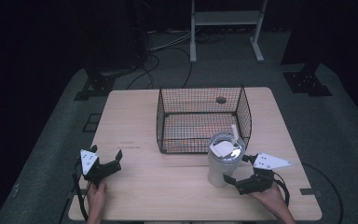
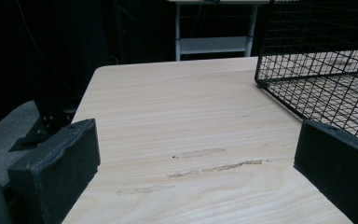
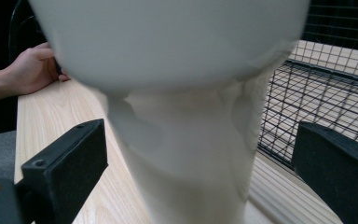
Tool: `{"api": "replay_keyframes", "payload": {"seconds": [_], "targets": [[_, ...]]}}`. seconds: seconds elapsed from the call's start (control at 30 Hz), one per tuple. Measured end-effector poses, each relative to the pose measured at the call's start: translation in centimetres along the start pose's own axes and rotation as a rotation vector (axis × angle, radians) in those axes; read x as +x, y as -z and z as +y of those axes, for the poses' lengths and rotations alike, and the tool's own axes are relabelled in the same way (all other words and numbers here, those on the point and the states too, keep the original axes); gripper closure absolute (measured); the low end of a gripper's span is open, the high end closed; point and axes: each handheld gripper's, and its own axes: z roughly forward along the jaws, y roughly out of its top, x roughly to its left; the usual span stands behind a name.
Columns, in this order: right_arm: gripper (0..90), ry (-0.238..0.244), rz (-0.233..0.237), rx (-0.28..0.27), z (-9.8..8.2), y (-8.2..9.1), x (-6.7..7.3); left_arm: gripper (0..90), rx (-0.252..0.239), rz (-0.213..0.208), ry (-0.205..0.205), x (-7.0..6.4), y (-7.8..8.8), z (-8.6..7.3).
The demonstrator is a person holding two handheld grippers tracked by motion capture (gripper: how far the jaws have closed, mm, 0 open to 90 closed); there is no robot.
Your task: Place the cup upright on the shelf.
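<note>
1. Nearest us, the left gripper (image 1: 106, 164) rests at the near left of the table (image 1: 135, 116), its jaws wide apart with nothing between them but bare wood.
2. At the near right, our right gripper (image 1: 240, 172) has its jaws spread wide on either side of the cup (image 1: 223, 163), and neither pad looks to be touching it yet.
3. We see the cup standing upright on the table, just in front of the basket (image 1: 203, 119), with a lid (image 1: 227, 145) and a straw (image 1: 235, 132) on top.
4. We judge the cup a stiff, smooth, tapered tumbler: likely slippery, and heavy if full, which we cannot tell.
5. We would grip the narrower lower body, where the jaws now frame it, squarely across its width; the wider upper part may exceed their span.
6. Farther off, the wire basket sits empty at mid-table, open at the top.
7. We would keep the cup upright, since we cannot tell how well the lid seals.
</note>
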Motion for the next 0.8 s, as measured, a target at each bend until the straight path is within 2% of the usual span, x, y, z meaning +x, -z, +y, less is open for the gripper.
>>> {"api": "replay_keyframes", "payload": {"seconds": [0.1,0.4,0.67,0.8], "targets": [[2.6,0.005,0.006,0.002,0.2,-0.4,0.1,0.0,0.0,-0.001,0.001,0.0,0.0,0.0],[2.4,0.024,0.037,-0.042,1.0,-2.3,0.1,0.0,-0.001,-0.002,-0.002,0.0,0.0,0.0],[3.1,0.029,0.035,-0.082,1.0,-3.0,0.4,0.0,0.0,-0.005,-0.005,0.0,0.0,0.0],[6.0,0.054,0.03,-0.1,1.1,-3.3,0.6,0.0,0.0,-0.005,-0.005,0.0,0.0,0.0]]}}
